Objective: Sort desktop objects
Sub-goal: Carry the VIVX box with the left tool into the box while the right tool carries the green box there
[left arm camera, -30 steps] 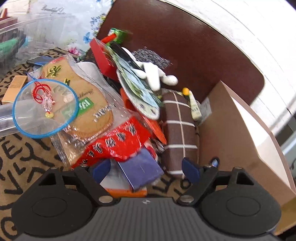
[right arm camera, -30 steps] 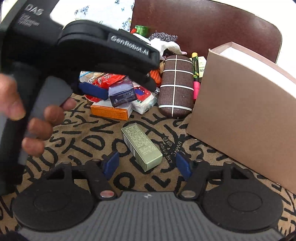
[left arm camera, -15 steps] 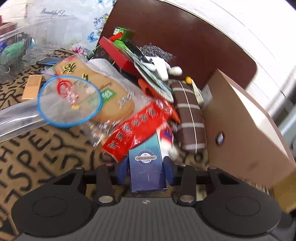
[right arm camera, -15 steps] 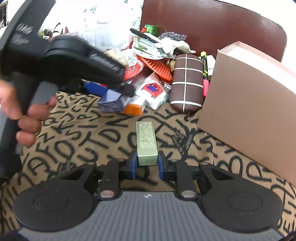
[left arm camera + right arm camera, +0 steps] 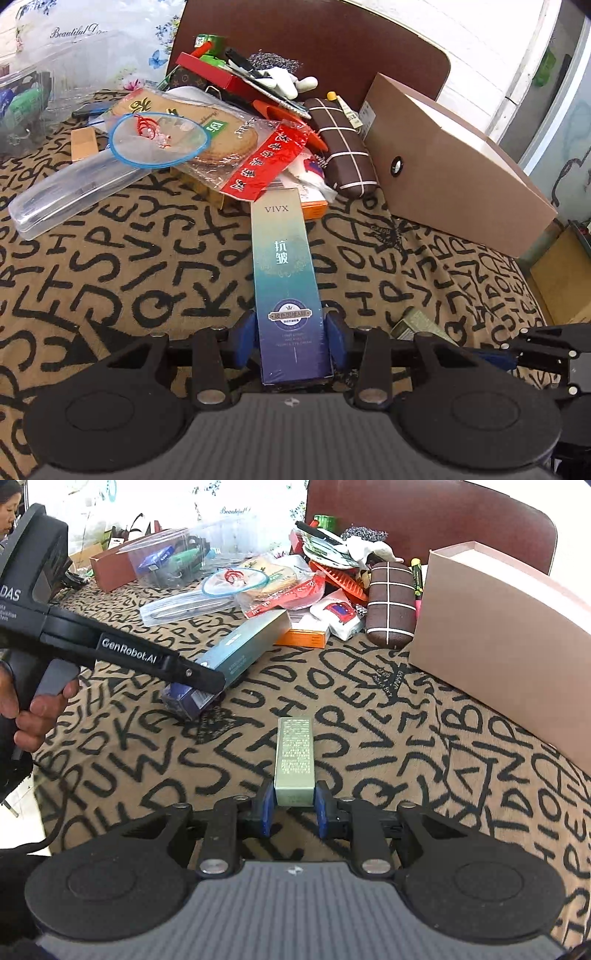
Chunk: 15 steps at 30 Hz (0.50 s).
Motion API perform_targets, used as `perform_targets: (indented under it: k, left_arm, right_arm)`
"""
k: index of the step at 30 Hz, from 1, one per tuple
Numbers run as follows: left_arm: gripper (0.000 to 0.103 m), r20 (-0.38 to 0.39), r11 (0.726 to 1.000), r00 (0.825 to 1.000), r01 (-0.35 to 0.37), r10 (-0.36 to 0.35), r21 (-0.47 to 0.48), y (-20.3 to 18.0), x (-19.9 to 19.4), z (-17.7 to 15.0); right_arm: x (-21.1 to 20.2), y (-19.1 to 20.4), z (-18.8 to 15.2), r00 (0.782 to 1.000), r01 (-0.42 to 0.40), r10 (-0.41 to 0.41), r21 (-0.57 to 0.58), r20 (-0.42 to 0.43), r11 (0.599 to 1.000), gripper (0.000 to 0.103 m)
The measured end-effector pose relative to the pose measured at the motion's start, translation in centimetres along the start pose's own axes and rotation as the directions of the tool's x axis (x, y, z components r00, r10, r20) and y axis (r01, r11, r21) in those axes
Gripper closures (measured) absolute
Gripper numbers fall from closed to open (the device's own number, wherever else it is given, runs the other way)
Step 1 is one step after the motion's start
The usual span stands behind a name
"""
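left claw (image 5: 291,341): clamped on box | right claw (image 5: 294,806): opening, box between

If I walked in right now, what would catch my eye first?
Two hand-held grippers, each clamping a box: the left gripper grips a long blue box, the right gripper a small green box. Behind them sits a heap of clutter beside a big cardboard box.

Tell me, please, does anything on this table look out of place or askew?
Yes: the pile near the brown chair back is a jumble, with snack packets, a red comb and a checked case overlapping at odd angles. The two boxes stand apart from it only because the grippers hold them: blue box left, green box right.
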<state>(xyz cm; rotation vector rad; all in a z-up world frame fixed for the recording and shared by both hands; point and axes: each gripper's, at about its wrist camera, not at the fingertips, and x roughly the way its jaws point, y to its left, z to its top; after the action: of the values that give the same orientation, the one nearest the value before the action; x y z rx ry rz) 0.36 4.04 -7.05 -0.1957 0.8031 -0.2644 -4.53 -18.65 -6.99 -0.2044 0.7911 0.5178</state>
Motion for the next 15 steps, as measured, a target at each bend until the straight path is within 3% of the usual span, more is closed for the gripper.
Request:
perform_targets:
  k: [4,7,11,14,15]
  left_arm:
    - [0.047,0.001,0.999,0.999,-0.044,0.044,-0.009,-0.2,0.9,1.1]
    - [0.039,-0.007,0.997,0.997,-0.074,0.074,-0.014,-0.3,2.0,1.9]
    - [0.039,0.0,0.995,0.996,-0.092,0.092,-0.029,0.2,3.2,2.4]
    - [0.053,0.013,0.997,0.997,-0.08,0.081,-0.021,0.6,2.9,2.3]
    - [0.053,0.009,0.998,0.998,-0.064,0.064,-0.004,0.7,2.7,2.2]
  right_arm:
    - [0.5,0.1,0.5,1.0,0.03,-0.03,-0.007,-0.002,1.0,0.068]
    - [0.8,0.3,0.9,1.0,0.019,-0.019,-0.006,0.006,1.0,0.065]
    - [1.3,0.6,1.3,1.0,0.02,-0.02,-0.026,0.001,0.999,0.065]
    - [1.6,0.6,1.5,1.0,0.018,-0.018,-0.031,-0.001,0.999,0.065]
    - [1.6,0.6,1.5,1.0,0.018,-0.018,-0.031,-0.002,0.999,0.065]
